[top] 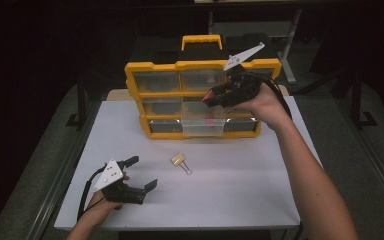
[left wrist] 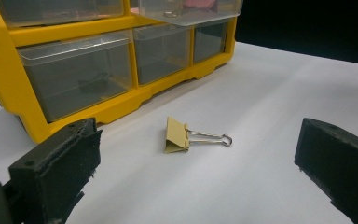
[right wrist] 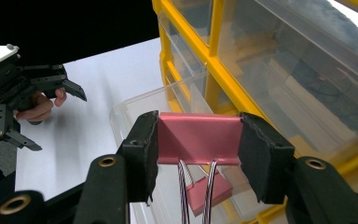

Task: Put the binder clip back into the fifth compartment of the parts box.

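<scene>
On the white worktop [top: 240, 185] stands a yellow drawer cabinet [top: 155, 67] with one clear drawer [top: 202, 128] pulled out, above which the right tool [right wrist: 198, 140] clamps a pink binder clip [right wrist: 198, 137] by its stiff, probably slick body, while the left tool [top: 141, 172] rests released near a tan clip [top: 179, 160].

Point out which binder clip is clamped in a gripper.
The pink binder clip, pinched between the right gripper jaws above the open drawer. The tan clip lies untouched on the table.
</scene>
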The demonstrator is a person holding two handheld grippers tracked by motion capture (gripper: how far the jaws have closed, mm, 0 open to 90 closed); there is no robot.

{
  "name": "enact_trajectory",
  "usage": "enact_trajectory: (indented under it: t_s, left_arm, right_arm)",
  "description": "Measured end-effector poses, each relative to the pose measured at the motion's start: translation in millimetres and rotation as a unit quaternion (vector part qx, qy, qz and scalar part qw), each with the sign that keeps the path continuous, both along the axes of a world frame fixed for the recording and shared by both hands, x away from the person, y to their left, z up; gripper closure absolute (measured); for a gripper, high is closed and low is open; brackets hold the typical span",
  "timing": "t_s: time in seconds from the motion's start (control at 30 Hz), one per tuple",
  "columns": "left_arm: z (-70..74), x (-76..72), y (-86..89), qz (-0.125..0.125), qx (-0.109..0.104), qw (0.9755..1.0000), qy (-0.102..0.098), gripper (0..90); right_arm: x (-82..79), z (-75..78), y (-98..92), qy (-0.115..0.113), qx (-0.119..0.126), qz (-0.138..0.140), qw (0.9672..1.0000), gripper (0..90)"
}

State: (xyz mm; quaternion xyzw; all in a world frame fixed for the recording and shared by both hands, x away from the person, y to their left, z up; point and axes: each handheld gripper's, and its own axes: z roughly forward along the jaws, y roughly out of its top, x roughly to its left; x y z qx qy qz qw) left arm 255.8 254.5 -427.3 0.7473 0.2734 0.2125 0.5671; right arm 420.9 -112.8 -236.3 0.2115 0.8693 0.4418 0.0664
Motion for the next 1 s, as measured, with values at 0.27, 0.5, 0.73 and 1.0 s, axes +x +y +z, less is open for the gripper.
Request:
enact_trajectory:
  t_s: [0.27,0.5,0.73,1.0]
  left_arm:
    - [0.1,0.0,0.1,0.0,-0.001,1.0,0.0,0.0]
    - [-0.2,-0.5,-0.1,0.002,-0.006,1.0,0.004,0.0]
    - [-0.2,-0.3,-0.4,0.002,-0.004,1.0,0.004,0.0]
    - [-0.5,0.2,0.0,0.002,0.0,1.0,0.003,0.0]
  right_arm:
    - [6.1,-2.3,16.4,0.0,-0.008,0.008,0.9999,48.9]
    - [11.4,-10.0,26.9,0.005,-0.018,0.011,0.9998,48.8]
    - [14.3,-17.1,32.5,0.012,-0.032,0.018,0.9993,48.8]
    - [16.0,-20.2,34.1,0.007,-0.036,0.024,0.999,41.4]
